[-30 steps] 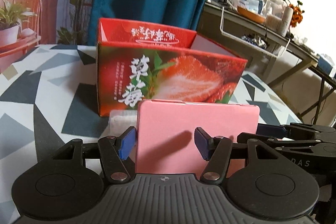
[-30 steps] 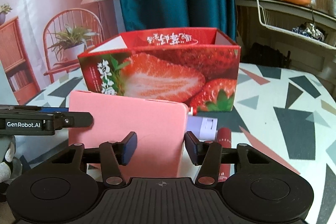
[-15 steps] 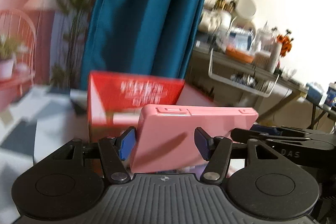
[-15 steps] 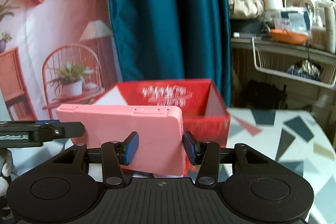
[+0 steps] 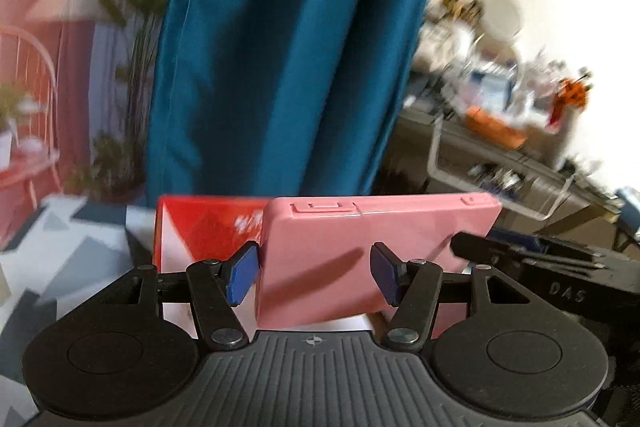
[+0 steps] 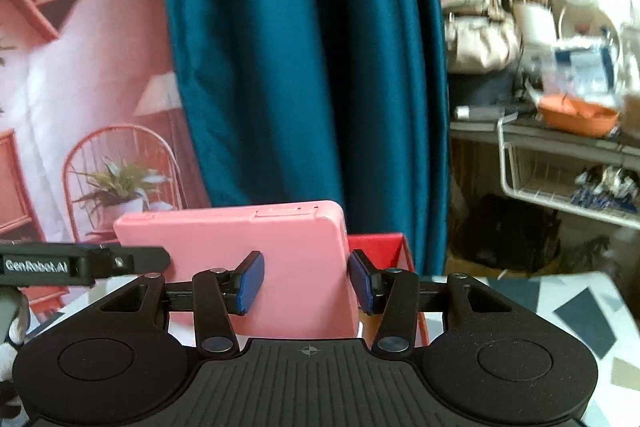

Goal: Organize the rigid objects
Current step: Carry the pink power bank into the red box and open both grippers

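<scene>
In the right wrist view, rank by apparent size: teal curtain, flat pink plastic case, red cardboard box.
1. Teal curtain.
2. Flat pink plastic case, enlarged by nearness.
3. Red cardboard box, mostly hidden behind the case, so unsure.

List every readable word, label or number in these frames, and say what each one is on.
"GenRobot.AI": side of the left gripper, seen from the right wrist.
"DAS": side of the right gripper, seen from the left wrist; possibly cut off.
White print on the red box: too blurred to read.

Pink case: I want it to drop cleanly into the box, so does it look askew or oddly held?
The pink case sits slightly tilted, gripped at both ends by the left gripper and right gripper, above the red box. Otherwise nothing odd.
</scene>
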`<action>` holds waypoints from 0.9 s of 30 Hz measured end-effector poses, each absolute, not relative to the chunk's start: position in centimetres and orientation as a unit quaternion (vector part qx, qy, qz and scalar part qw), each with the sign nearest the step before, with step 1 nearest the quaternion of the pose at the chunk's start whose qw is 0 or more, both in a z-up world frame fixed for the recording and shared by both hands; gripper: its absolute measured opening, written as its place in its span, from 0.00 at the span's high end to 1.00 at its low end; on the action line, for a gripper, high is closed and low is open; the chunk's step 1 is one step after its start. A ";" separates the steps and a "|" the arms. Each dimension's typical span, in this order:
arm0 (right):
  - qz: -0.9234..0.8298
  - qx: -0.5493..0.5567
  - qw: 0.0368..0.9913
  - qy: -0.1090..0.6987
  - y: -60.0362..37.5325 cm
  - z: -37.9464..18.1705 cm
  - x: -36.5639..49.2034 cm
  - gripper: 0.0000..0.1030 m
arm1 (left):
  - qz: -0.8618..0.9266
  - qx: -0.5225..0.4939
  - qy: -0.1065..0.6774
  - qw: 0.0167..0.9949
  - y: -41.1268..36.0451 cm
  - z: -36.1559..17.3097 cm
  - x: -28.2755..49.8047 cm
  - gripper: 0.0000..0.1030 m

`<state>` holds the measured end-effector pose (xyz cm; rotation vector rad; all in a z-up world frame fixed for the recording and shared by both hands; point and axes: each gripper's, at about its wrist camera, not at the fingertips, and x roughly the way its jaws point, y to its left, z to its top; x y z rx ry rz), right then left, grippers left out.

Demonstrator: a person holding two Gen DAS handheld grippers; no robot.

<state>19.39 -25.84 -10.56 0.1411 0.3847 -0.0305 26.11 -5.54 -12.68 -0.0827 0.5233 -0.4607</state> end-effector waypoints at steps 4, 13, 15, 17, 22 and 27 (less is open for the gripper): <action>-0.014 0.076 0.970 0.229 -26.2 -12.3 22.4 0.56 | -0.203 -0.039 0.312 0.927 -6.0 -14.6 28.3 0.39; -0.020 0.121 0.946 0.301 -27.1 -17.3 24.4 0.56 | -0.198 -0.014 0.367 0.909 -6.0 -17.5 30.5 0.41; -0.023 0.122 0.943 0.310 -27.3 -17.9 24.5 0.57 | -0.198 -0.013 0.375 0.906 -6.1 -18.1 30.9 0.43; -0.029 0.127 0.942 0.310 -27.4 -18.3 24.6 0.59 | -0.192 -0.009 0.381 0.904 -6.4 -18.5 31.0 0.43; -0.037 0.125 0.932 0.338 -26.9 -19.0 25.7 0.58 | -0.178 0.013 0.392 0.903 -7.1 -19.6 31.5 0.46; -0.045 0.116 0.931 0.343 -26.7 -19.3 26.2 0.57 | -0.174 0.033 0.391 0.903 -7.5 -19.8 31.6 0.47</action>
